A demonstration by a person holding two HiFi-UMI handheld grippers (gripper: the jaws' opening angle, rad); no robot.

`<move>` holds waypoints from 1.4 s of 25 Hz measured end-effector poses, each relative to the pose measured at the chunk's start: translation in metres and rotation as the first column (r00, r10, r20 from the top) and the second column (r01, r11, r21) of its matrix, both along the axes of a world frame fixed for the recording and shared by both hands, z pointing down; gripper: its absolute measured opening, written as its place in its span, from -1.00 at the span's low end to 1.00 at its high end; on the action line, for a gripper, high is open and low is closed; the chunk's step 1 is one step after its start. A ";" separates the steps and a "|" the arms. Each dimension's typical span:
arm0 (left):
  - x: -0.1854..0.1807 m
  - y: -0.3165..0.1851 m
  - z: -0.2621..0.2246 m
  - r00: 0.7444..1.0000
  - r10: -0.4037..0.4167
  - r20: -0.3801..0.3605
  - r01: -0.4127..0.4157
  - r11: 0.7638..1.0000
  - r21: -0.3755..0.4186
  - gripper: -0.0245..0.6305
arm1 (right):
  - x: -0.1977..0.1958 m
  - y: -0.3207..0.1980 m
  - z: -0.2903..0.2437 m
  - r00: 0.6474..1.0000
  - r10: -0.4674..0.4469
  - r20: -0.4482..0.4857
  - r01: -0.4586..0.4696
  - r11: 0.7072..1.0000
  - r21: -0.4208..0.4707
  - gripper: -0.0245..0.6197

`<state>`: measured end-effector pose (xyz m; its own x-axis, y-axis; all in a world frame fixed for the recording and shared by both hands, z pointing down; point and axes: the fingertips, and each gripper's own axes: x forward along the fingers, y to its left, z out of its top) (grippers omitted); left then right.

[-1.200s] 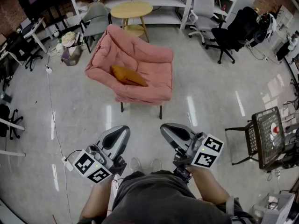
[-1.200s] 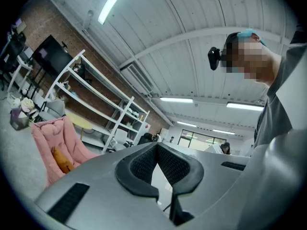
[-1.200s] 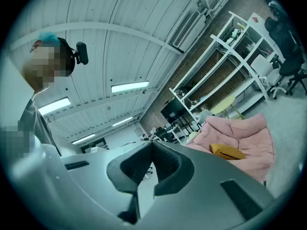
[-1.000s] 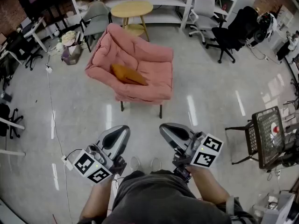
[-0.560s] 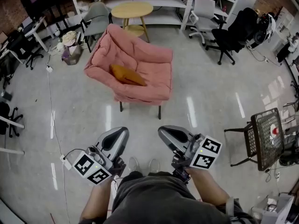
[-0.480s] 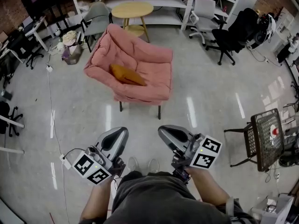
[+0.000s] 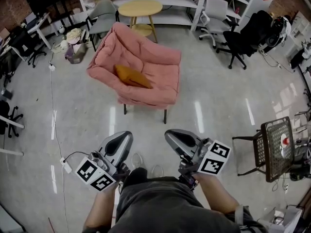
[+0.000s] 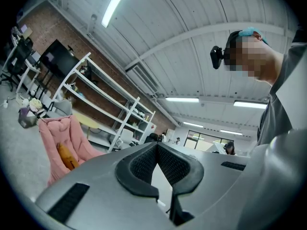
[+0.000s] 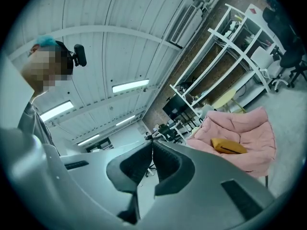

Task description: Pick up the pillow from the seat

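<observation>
The left hand-held gripper (image 7: 120, 141) and right hand-held gripper (image 7: 178, 139) sit close to the person's body. Both have their jaws closed together and hold nothing. Bare floor (image 7: 146, 125) separates them from the armchair (image 7: 163, 62). The orange pillow (image 7: 131, 76) lies on the seat, toward its left side in the head view, well apart from both grippers. By this evidence the task is not begun: approach, jaw opening, grasp and lift all remain. No brand or legible writing shows; the marker cubes (image 7: 95, 174) carry patterns only.
</observation>
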<state>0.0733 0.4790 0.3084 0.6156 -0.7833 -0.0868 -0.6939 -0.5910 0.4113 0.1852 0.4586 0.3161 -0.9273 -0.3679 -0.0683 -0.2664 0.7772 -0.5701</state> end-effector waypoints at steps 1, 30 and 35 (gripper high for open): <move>-0.001 -0.003 0.001 1.000 -0.001 -0.001 0.001 1.000 0.001 -0.89 | -0.001 -0.003 0.002 1.000 -0.001 -0.003 0.001 1.000 -0.003 -0.88; -0.155 -0.208 0.035 0.998 0.049 -0.030 -0.051 0.996 -0.068 -0.89 | -0.164 -0.199 0.033 0.998 0.020 -0.060 -0.025 0.996 -0.091 -0.88; -0.182 -0.240 0.033 0.997 0.069 -0.038 -0.071 0.995 -0.069 -0.89 | -0.191 -0.227 0.029 0.997 0.037 -0.069 -0.044 0.995 -0.093 -0.88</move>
<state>-0.1088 0.2390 0.3414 0.6666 -0.7433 -0.0563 -0.6361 -0.6066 0.4769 -0.0057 0.2316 0.3454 -0.9129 -0.4069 0.0309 -0.3367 0.7083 -0.6204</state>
